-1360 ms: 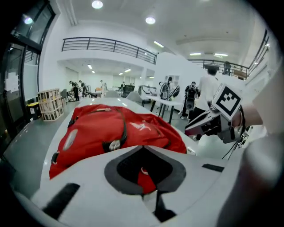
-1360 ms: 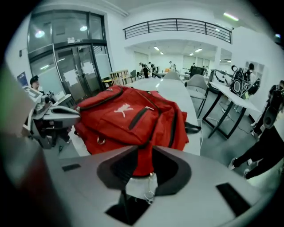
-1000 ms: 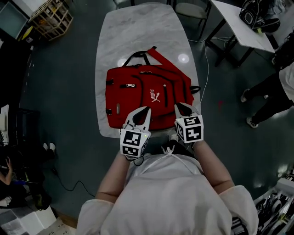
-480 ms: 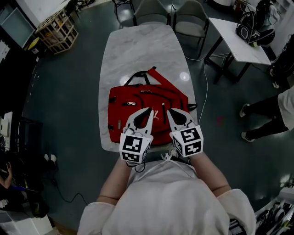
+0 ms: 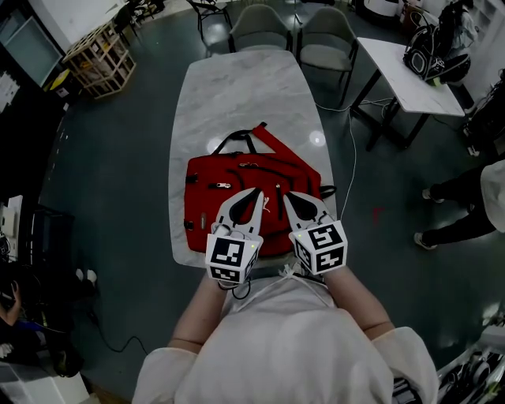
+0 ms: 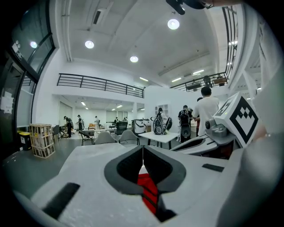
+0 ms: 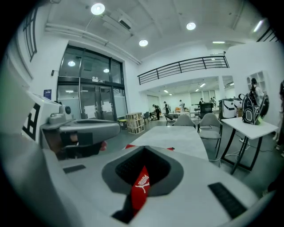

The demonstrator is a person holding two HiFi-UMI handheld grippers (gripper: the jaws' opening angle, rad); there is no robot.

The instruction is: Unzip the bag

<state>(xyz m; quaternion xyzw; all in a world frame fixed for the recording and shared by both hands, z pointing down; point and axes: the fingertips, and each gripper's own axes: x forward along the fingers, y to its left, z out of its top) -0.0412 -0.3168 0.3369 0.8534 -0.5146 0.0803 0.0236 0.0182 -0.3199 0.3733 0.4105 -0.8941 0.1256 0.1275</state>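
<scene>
Currently your bag [image 5: 237, 201] lies flat on the marble tabletop [image 5: 245, 87], at the near end, close to your body. It is a red backpack with black trim, several dark zip lines curving over its front and a small white logo [image 5: 267, 203]. Its longer side runs across the tabletop from left to right. A black carry handle [image 5: 234, 140] and a red strap [image 5: 272, 140] stick out from its far edge, toward the chairs [image 5: 260, 24].

Your left tongs [image 5: 254, 193] hang over the bag's near half with the jaws together, tips meeting and nothing caught between them. Just beside them, your right tongs [image 5: 286, 197] are closed the same way. In the right gripper view the red fabric and logo show through the gap behind the joined tips
</scene>
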